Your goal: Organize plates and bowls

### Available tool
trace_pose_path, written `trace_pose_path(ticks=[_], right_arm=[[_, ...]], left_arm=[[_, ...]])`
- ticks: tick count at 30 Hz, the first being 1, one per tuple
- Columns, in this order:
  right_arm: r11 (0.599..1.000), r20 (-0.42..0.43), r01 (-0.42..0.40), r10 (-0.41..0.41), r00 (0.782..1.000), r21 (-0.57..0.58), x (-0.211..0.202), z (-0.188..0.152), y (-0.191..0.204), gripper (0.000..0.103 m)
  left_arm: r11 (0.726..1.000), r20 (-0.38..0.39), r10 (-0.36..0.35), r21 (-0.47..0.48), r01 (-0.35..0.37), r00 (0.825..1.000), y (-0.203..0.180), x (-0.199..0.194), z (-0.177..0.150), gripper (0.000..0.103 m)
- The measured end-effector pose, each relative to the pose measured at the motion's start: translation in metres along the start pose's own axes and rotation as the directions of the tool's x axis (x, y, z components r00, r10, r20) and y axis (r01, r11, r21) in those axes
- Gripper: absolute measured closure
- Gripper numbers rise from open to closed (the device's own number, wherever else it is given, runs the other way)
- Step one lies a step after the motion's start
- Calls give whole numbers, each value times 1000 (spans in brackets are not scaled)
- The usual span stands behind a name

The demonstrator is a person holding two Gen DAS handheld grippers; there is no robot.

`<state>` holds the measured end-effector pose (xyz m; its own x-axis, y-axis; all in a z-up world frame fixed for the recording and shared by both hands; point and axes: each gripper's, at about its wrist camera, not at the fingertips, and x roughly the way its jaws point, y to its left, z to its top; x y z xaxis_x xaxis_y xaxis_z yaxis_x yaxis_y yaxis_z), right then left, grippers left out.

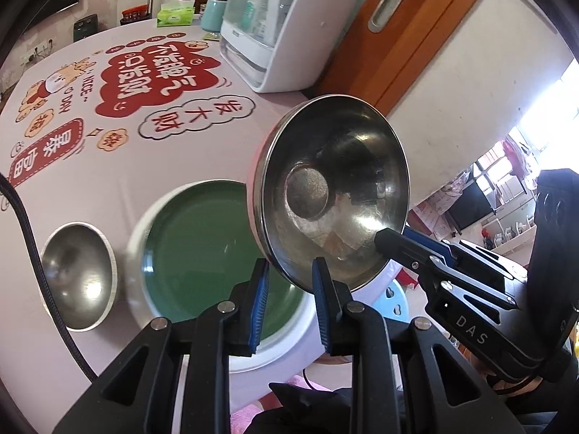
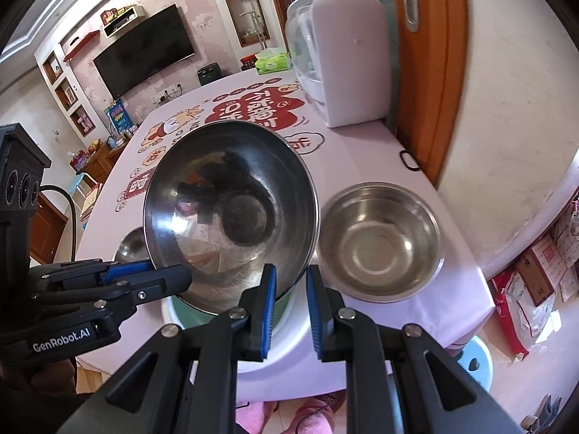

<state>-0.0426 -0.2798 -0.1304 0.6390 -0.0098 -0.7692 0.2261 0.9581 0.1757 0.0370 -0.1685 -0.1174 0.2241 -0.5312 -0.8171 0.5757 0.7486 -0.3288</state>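
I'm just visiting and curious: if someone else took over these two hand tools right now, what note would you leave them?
Left gripper and right gripper: both shut on the rim of the large steel bowl, held tilted above the green plate.
On the table: small steel bowl left of the plate, deep steel bowl to its right.
Done: large bowl lifted.
Left: set it down, then probably gather the bowls.

On my right gripper (image 1: 394, 249) the body reads "DAS"; my left gripper (image 2: 173, 278) carries "GenRobot.AI" — the tablecloth (image 1: 108, 195) shows "NICE DAY" among Chinese characters.
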Motion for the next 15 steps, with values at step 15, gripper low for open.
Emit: trace_pose_path(ticks=[15], right_arm=[[998,-52,37,-39,998,-51,12,12,-67,86]], left_arm=[[1000,-45,-1,-19,0,999,-53,53,15,80]])
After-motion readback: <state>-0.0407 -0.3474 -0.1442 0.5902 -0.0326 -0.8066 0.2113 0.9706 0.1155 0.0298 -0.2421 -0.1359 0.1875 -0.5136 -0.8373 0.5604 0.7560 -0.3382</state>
